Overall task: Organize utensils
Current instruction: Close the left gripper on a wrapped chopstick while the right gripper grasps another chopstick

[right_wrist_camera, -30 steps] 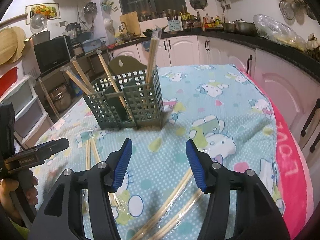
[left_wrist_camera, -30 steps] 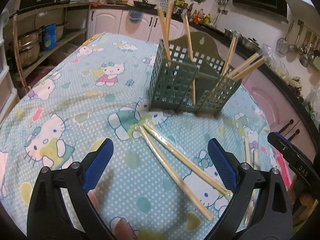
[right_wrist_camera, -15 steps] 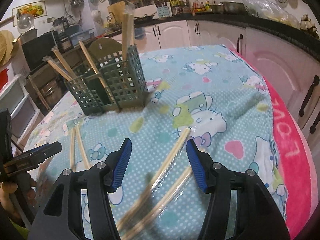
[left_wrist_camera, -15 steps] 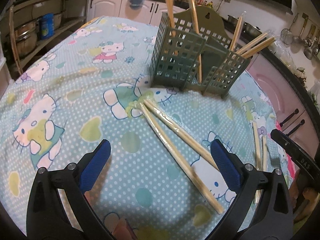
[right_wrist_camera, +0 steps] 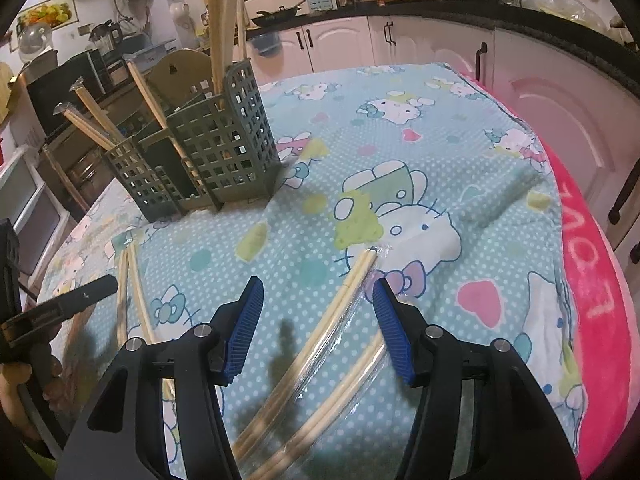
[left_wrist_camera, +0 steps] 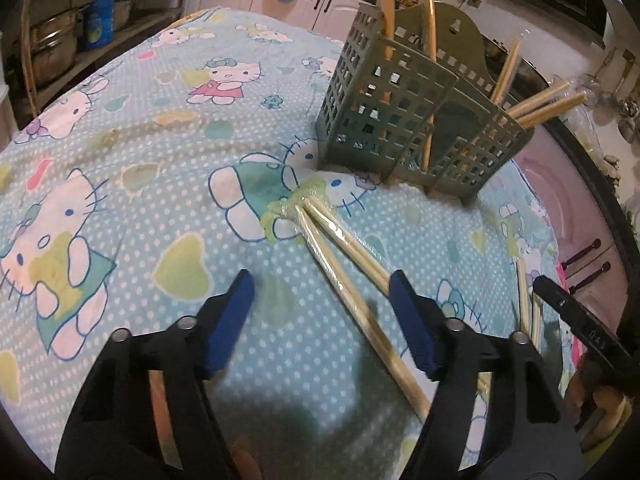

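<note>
Claws, left (left_wrist_camera: 322,312) and right (right_wrist_camera: 318,316), gape over perhaps three wrapped chopstick pairs (right_wrist_camera: 320,344) near one holder (right_wrist_camera: 208,152).

Glossy-wrapped wooden chopsticks (left_wrist_camera: 352,264) lie on matt printed cloth (left_wrist_camera: 160,128).

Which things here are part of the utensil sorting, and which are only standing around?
Job:
- green holder
- wrapped chopsticks between the open left gripper fingers
- wrapped chopsticks between the open right gripper fingers
- loose pair

Lying about:
- steel pots
- blue tub
- wok
</note>
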`<state>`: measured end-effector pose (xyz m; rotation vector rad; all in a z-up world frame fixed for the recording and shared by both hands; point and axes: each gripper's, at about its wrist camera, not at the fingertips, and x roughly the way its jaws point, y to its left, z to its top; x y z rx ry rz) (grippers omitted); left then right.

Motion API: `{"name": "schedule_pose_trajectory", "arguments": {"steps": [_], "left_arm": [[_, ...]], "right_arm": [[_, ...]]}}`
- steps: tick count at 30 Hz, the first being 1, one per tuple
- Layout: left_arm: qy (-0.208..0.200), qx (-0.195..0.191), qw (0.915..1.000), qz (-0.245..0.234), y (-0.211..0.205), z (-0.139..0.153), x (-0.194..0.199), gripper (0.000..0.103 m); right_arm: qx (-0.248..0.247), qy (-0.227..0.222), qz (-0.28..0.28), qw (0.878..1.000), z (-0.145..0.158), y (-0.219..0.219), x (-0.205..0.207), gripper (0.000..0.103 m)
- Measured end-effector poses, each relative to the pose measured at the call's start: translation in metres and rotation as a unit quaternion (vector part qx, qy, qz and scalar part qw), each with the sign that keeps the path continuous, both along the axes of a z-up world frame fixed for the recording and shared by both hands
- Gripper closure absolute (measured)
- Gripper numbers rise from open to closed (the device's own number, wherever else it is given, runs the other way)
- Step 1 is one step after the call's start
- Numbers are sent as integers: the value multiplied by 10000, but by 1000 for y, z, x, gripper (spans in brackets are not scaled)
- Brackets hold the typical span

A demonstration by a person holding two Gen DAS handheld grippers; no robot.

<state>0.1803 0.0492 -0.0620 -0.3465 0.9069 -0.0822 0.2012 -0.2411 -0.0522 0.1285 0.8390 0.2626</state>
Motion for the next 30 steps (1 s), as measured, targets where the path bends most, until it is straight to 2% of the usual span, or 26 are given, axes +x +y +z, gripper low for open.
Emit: {"name": "schedule_pose_trajectory", "arguments": {"steps": [6,20,23,26,30], "left_arm": [[198,41,9998,47,3,-3,16,74],[289,-150,9994,84,18,-7,34,79],[288,-157,9994,83,19,-8,36,79],[293,-156,9994,81,19,-7,37,79],[300,-160,9994,88,20,-8,42,82]], "right_arm": [[-77,88,27,9999,-2,2,9,48],[-340,485,-107,9982,-11,6,43,49],[-343,631,-178,9973,-16,6,51,53],[-380,674,-261,9967,-18,7,57,61],[-362,705,-350,9962,-18,8,64,81]]}}
